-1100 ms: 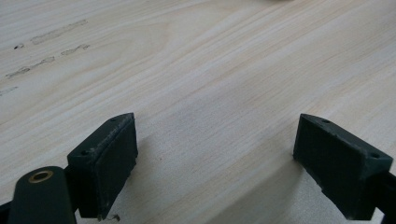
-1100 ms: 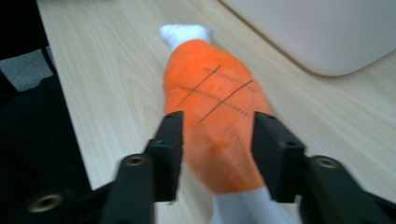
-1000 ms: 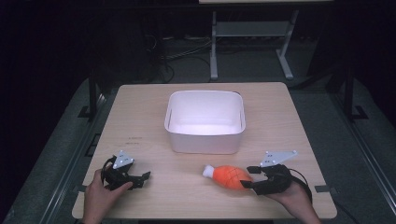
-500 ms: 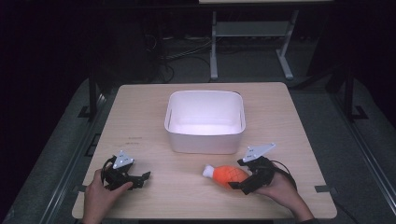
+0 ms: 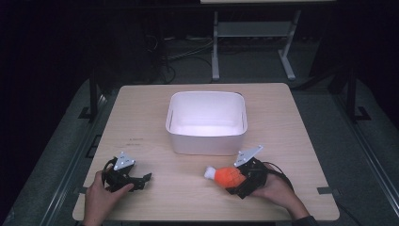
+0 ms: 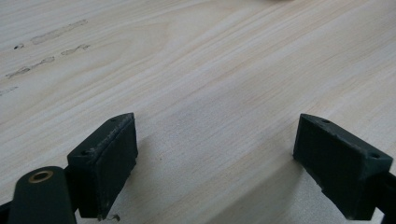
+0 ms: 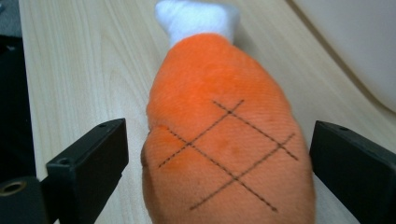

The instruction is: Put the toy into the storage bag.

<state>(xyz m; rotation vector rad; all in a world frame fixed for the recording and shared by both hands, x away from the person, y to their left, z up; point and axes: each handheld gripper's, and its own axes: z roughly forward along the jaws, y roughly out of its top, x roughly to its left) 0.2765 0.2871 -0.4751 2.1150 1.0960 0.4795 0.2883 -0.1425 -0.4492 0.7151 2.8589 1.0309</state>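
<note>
Orange plush forms the drumstick toy (image 7: 224, 140), a rounded, tapering body stitched with a dark crosshatch and capped by a white fabric knob at its far end. It lies on the pale wood-grain tabletop (image 5: 301, 132) between the jaws of the right gripper (image 7: 219, 172), which have just been opening and now stand spread, a gap on each side of the plush. Beyond the toy's knob and off to one side sits a smooth white plastic bin (image 5: 207, 120) with rounded corners. Well apart, the left gripper (image 6: 229, 158) rests low over bare wood, its blocky black jaws wide apart with nothing between them.
</note>
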